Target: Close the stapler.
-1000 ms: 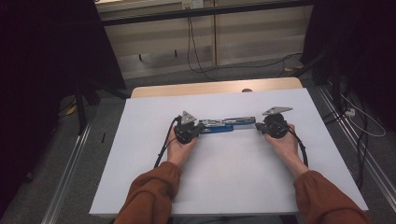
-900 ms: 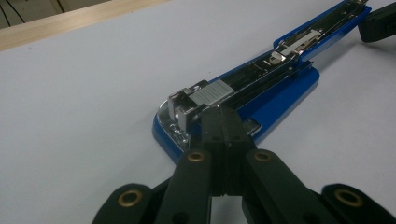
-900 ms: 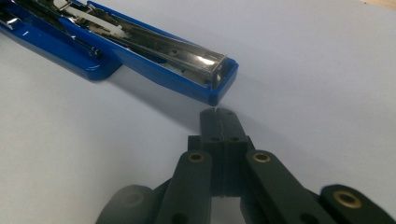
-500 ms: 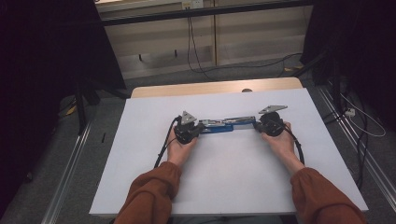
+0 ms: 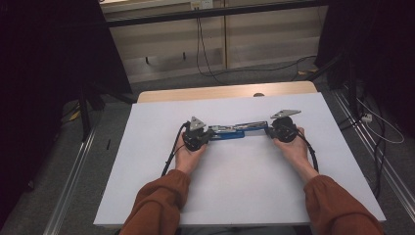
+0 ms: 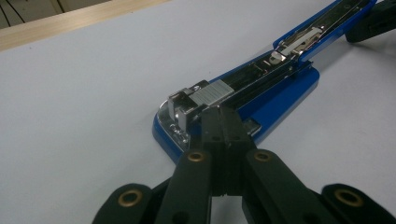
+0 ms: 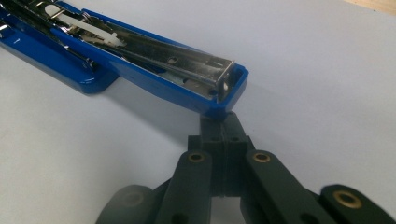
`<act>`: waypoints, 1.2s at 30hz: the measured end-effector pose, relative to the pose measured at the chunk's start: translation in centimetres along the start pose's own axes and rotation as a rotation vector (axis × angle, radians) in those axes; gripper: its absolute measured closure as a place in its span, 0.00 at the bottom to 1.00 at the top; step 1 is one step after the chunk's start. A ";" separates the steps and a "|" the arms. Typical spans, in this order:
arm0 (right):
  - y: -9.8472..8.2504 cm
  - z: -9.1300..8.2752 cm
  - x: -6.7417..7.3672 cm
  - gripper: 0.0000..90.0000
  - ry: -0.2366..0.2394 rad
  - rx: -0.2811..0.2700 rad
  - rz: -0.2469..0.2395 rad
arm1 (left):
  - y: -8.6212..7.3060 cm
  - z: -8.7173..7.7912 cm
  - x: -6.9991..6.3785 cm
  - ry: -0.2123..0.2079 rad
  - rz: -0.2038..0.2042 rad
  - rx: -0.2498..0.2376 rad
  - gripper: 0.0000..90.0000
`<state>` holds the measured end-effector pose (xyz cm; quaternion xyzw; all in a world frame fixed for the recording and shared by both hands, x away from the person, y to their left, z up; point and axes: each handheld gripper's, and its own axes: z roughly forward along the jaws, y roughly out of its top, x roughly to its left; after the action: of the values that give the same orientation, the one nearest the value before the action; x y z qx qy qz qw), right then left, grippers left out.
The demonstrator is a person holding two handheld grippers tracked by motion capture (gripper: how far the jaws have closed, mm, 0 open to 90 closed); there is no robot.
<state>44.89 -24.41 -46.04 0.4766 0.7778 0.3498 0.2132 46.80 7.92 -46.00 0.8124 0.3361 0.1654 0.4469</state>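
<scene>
A blue stapler (image 5: 234,131) lies in the middle of the white table (image 5: 244,191), swung wide open so it makes one long flat line from left to right. The left gripper (image 6: 223,122) has its jaws pressed together, with nothing between them, and its tip rests on the stapler's base at the left end, right by the little silver block of staples (image 6: 211,93). The right gripper (image 7: 222,125) has its jaws pressed together too, also with nothing in them, and its tip pokes under the far-right end of the open top arm, touching the blue edge.

The job now looks like folding the stapler shut, or holding it steady. To do it well, keep the left tip pushing down on the base so it can't slide. Lift the top arm slowly with the right tip and don't let it slip off the edge.

The metal tray (image 7: 163,52) in the top arm looks empty; the staples sit at the base end
</scene>
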 end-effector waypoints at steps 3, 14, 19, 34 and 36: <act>0.1 -0.1 0.0 1.00 0.001 -0.008 0.003 | 0.0 0.0 0.0 -0.001 -0.001 0.001 1.00; 0.5 -0.5 0.4 1.00 0.016 -0.044 -0.002 | 0.0 0.0 0.0 0.008 0.009 0.000 1.00; 0.9 -0.8 0.7 1.00 0.032 -0.081 -0.015 | 0.0 0.0 0.0 0.010 0.017 0.005 1.00; 0.8 -0.9 1.0 1.00 0.063 -0.101 -0.013 | 0.0 -0.1 0.0 0.009 0.017 0.006 1.00; 0.8 -0.9 1.0 1.00 0.071 -0.101 -0.009 | 0.0 -0.2 0.0 0.004 0.012 0.008 1.00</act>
<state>44.34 -23.55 -44.81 0.4491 0.7684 0.4042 0.2108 46.68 7.99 -45.93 0.8158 0.3327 0.1686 0.4419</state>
